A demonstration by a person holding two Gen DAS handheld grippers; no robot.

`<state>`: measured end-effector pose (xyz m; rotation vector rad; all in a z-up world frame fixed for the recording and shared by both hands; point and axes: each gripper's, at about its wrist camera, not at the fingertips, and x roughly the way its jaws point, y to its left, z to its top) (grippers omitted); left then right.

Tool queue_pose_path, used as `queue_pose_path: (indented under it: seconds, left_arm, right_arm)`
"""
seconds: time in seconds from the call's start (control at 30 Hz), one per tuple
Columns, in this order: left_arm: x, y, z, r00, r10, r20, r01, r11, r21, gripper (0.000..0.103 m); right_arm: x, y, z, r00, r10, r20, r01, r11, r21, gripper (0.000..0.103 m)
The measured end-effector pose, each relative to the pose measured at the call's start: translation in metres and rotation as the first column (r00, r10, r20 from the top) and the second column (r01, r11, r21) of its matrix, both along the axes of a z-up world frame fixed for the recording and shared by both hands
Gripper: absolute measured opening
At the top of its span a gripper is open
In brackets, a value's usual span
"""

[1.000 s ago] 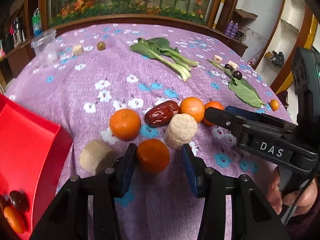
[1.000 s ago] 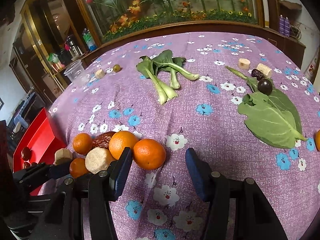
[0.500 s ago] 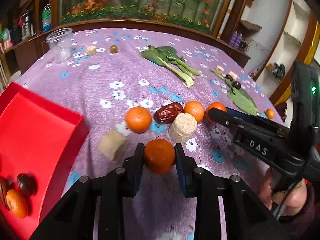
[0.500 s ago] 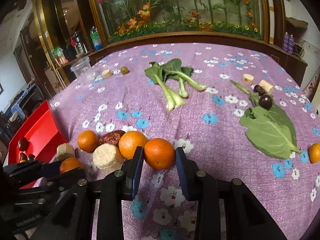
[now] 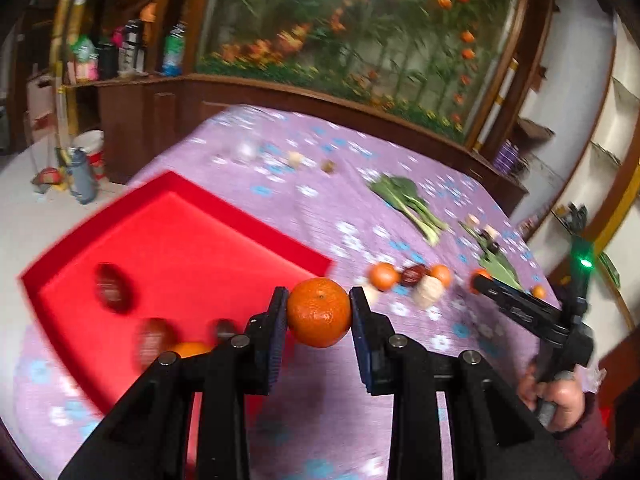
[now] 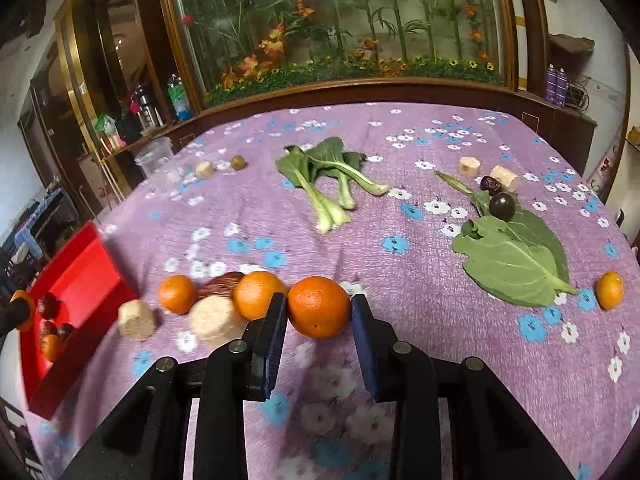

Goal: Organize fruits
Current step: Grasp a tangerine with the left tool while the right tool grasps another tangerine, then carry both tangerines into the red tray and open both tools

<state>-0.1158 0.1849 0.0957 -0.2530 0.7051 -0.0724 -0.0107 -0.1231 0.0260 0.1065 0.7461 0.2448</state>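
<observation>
My left gripper (image 5: 319,312) is shut on an orange (image 5: 319,312) and holds it in the air beside the right edge of the red tray (image 5: 180,240). The tray holds dark fruits (image 5: 112,288) and another orange (image 5: 190,349). My right gripper (image 6: 319,308) is shut on a second orange (image 6: 319,307) just above the purple cloth. Two more oranges (image 6: 177,293) (image 6: 256,294) and a red date (image 6: 220,285) lie left of it. Another orange (image 6: 610,290) lies far right.
Two beige cylinders (image 6: 214,320) (image 6: 136,320) sit by the oranges. Bok choy (image 6: 328,184) lies mid-table, and a big green leaf (image 6: 512,256) with a dark plum (image 6: 502,206) lies on the right. A clear plastic cup (image 6: 154,155) stands far left.
Both grippers closed on their oranges. The left one lifted its orange and swung left toward the red tray. The right one raised its orange slightly.
</observation>
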Motion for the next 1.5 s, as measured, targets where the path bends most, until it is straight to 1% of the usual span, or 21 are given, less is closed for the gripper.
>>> queue_pose_path:
  seconds: [0.07,0.23,0.3,0.4,0.5,0.57,0.77,0.87,0.97,1.0,1.03,1.07,1.1,1.13,1.17,1.27,1.37,1.43,1.5]
  left_arm:
    - [-0.007,0.018,0.002,0.999,0.038,0.012,-0.038,0.999,-0.001,0.029]
    - [-0.021,0.061,-0.002,0.990,0.141,0.020,-0.141,0.990,-0.003,0.029]
    - [-0.024,0.070,-0.006,0.987,0.159,0.015,-0.159,0.987,-0.007,0.029]
    - [-0.024,0.082,-0.016,0.986,0.167,-0.007,-0.167,0.986,-0.020,0.029]
    - [-0.024,0.090,-0.025,0.984,0.177,-0.022,-0.178,0.984,-0.018,0.030]
    - [-0.024,0.096,-0.028,0.981,0.191,-0.026,-0.191,0.981,-0.017,0.030]
    - [-0.018,0.118,-0.040,0.972,0.230,-0.050,-0.232,0.971,-0.055,0.030]
    - [-0.016,0.127,-0.045,0.969,0.242,-0.058,-0.246,0.966,-0.083,0.030]
    - [-0.016,0.136,-0.047,0.965,0.255,-0.068,-0.261,0.960,-0.103,0.030]
    - [-0.017,0.140,-0.048,0.963,0.260,-0.073,-0.267,0.957,-0.113,0.032]
    - [-0.017,0.141,-0.048,0.962,0.263,-0.074,-0.270,0.955,-0.121,0.036]
    - [-0.019,0.144,-0.047,0.960,0.269,-0.074,-0.276,0.952,-0.131,0.040]
    - [-0.019,0.146,-0.047,0.959,0.273,-0.072,-0.281,0.950,-0.136,0.045]
    - [-0.021,0.147,-0.046,0.958,0.280,-0.068,-0.287,0.947,-0.141,0.048]
    - [-0.021,0.148,-0.045,0.956,0.284,-0.068,-0.291,0.945,-0.146,0.049]
    - [-0.022,0.146,-0.043,0.951,0.300,-0.076,-0.309,0.940,-0.146,0.055]
    - [-0.023,0.135,-0.039,0.944,0.319,-0.080,-0.326,0.939,-0.110,0.064]
    - [-0.025,0.122,-0.033,0.947,0.313,-0.077,-0.319,0.944,-0.084,0.074]
    - [-0.027,0.106,-0.026,0.956,0.289,-0.055,-0.292,0.955,-0.058,0.075]
  right_arm:
    - [-0.011,0.006,0.008,1.000,0.020,0.003,-0.020,1.000,0.021,0.035]
    - [-0.031,0.043,0.030,0.992,0.128,0.001,-0.128,0.990,0.052,0.036]
    - [-0.036,0.064,0.037,0.984,0.179,-0.004,-0.178,0.982,0.064,0.036]
    - [-0.037,0.090,0.039,0.970,0.240,-0.035,-0.236,0.966,0.105,0.036]
    - [-0.032,0.122,0.034,0.951,0.299,-0.084,-0.284,0.947,0.152,0.036]
    - [-0.029,0.140,0.029,0.940,0.325,-0.107,-0.305,0.938,0.167,0.036]
    - [-0.018,0.199,0.014,0.904,0.396,-0.162,-0.375,0.916,0.144,0.036]
    - [-0.009,0.223,0.004,0.892,0.410,-0.194,-0.390,0.911,0.131,0.036]
    - [0.002,0.239,-0.005,0.885,0.408,-0.225,-0.384,0.912,0.142,0.038]
    - [0.007,0.244,-0.009,0.883,0.405,-0.237,-0.376,0.913,0.160,0.038]
    - [0.011,0.246,-0.012,0.880,0.407,-0.247,-0.373,0.911,0.173,0.041]
    - [0.013,0.248,-0.015,0.875,0.411,-0.256,-0.370,0.909,0.192,0.048]
    - [0.015,0.248,-0.016,0.875,0.411,-0.256,-0.365,0.907,0.208,0.050]
    - [0.014,0.249,-0.015,0.877,0.411,-0.249,-0.365,0.907,0.211,0.056]
    - [0.012,0.249,-0.013,0.879,0.412,-0.240,-0.368,0.906,0.209,0.059]
    - [0.008,0.247,-0.008,0.885,0.407,-0.227,-0.366,0.908,0.202,0.059]
    - [0.001,0.231,-0.001,0.896,0.391,-0.212,-0.342,0.910,0.233,0.059]
    - [-0.006,0.219,0.003,0.906,0.374,-0.197,-0.324,0.914,0.245,0.059]
    - [-0.015,0.205,0.007,0.920,0.350,-0.178,-0.301,0.920,0.253,0.059]
